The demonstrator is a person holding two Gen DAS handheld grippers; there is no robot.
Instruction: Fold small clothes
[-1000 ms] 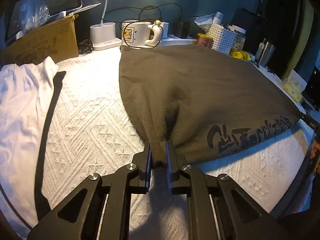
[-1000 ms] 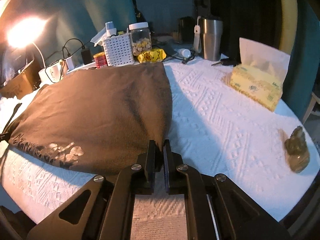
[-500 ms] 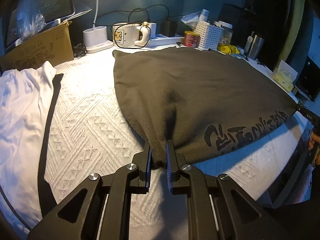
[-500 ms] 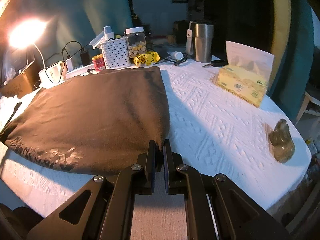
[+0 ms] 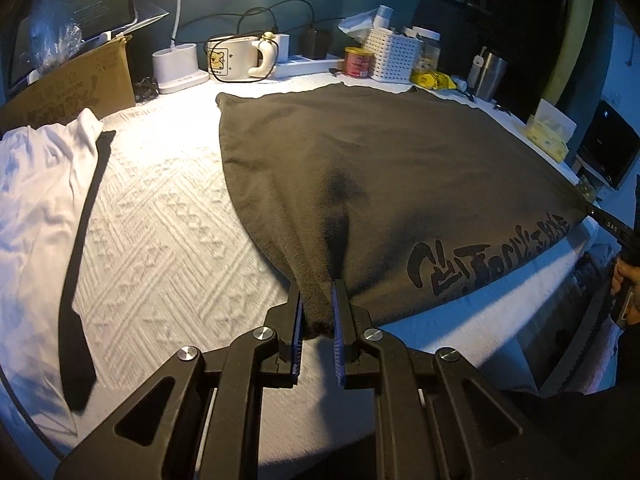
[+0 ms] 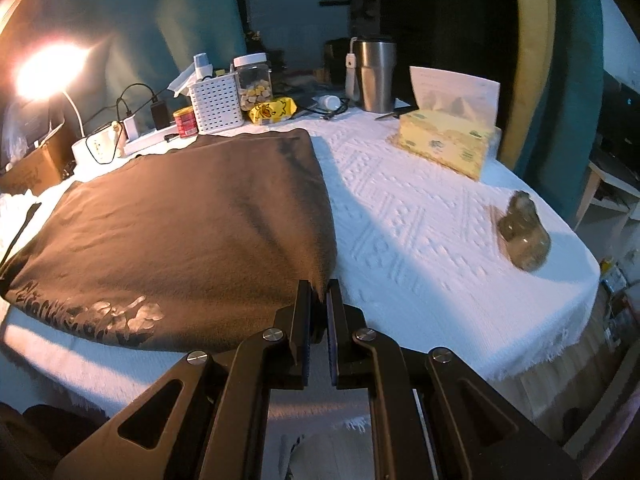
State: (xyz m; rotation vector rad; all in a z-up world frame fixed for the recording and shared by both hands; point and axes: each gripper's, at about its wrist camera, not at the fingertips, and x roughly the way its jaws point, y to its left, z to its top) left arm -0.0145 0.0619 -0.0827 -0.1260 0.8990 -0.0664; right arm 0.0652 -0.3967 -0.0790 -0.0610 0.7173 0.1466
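Note:
A dark brown garment (image 5: 380, 168) with black lettering near its front hem lies stretched over the white textured tablecloth (image 5: 168, 216). My left gripper (image 5: 318, 300) is shut on its near left corner, which bunches between the fingers. My right gripper (image 6: 319, 292) is shut on the near right corner of the same garment (image 6: 192, 216). The garment's front edge is lifted off the cloth and pulled toward the table's near edge. The right gripper's tip also shows at the far right of the left wrist view (image 5: 612, 226).
A white garment (image 5: 36, 184) with a black strap (image 5: 80, 264) lies at the left. Along the back stand a cardboard box (image 5: 68, 84), mug (image 5: 236, 58), white basket (image 6: 216, 106), steel tumbler (image 6: 374, 74). A tissue box (image 6: 444, 140) and a small brown object (image 6: 524, 232) sit right.
Both grippers have pulled back toward the near table edge and risen, drawing the brown garment with them; more of the table and its front edge shows. Both stay shut on the corners.

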